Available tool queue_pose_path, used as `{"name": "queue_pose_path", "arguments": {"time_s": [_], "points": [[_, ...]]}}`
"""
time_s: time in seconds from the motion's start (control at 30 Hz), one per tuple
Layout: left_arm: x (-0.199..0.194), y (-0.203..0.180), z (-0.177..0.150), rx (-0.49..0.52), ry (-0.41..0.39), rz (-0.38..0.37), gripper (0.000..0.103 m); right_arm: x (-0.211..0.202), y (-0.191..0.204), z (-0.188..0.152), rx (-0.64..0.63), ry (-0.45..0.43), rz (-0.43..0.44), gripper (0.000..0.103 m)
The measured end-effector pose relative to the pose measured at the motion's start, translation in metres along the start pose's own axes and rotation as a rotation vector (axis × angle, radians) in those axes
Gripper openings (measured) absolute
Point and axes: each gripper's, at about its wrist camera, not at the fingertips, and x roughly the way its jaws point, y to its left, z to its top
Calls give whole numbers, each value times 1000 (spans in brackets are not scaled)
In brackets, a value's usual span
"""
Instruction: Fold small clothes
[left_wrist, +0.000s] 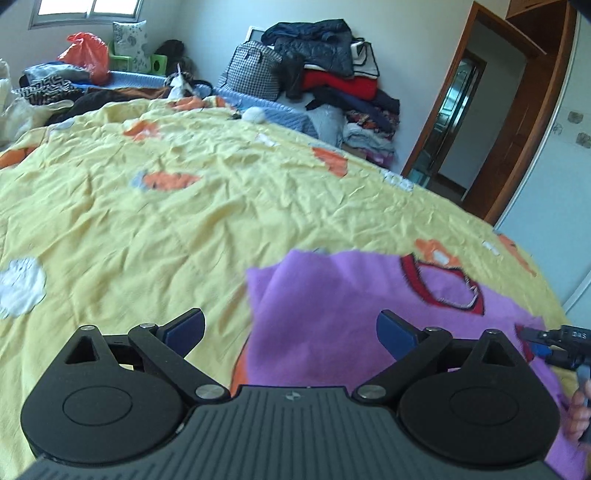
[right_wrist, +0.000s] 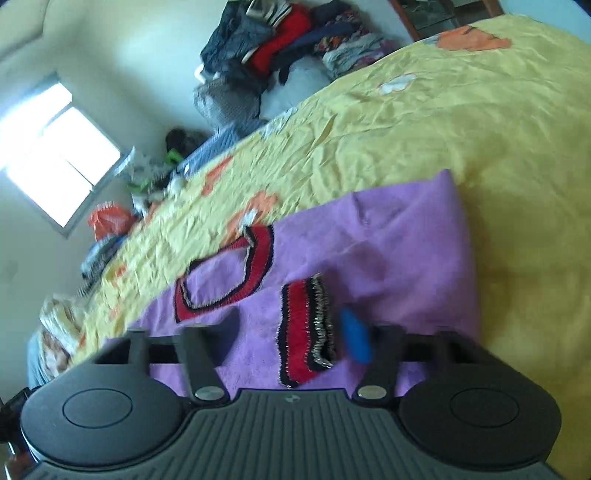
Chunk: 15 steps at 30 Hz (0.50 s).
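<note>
A small purple sweater (left_wrist: 332, 314) with a red and black neckline (left_wrist: 443, 284) lies on the yellow bedspread (left_wrist: 166, 221). My left gripper (left_wrist: 290, 328) is open above the sweater's left edge, touching nothing. The right gripper (left_wrist: 546, 343) shows at the far right of the left wrist view, over the sweater's side. In the right wrist view the sweater (right_wrist: 388, 240) lies with a sleeve folded across it, its red striped cuff (right_wrist: 306, 328) between my right gripper's (right_wrist: 284, 332) fingers. The jaws are spread and blurred, holding nothing that I can see.
A pile of clothes and a checked bag (left_wrist: 255, 70) stands at the far side of the bed. More clothes and an orange bag (left_wrist: 88, 55) lie at the far left under a window. An open wooden door (left_wrist: 491, 129) is at the right.
</note>
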Motion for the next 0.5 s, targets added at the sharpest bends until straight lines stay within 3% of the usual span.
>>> {"name": "queue_pose_path", "arguments": {"time_s": [0.03, 0.1, 0.23, 0.4, 0.5], "points": [[1, 1, -3, -1, 6, 1, 98, 6, 3, 0, -26, 26, -10, 10], [2, 4, -7, -7, 15, 6, 98, 13, 13, -5, -95, 42, -42, 7], [1, 6, -7, -15, 16, -1, 100, -7, 31, -10, -189, -13, -48, 5], [0, 9, 0, -33, 6, -15, 102, -45, 50, -2, -313, -117, -121, 4], [4, 14, 3, -86, 18, -22, 102, -44, 38, 3, -311, -104, -177, 4]]}}
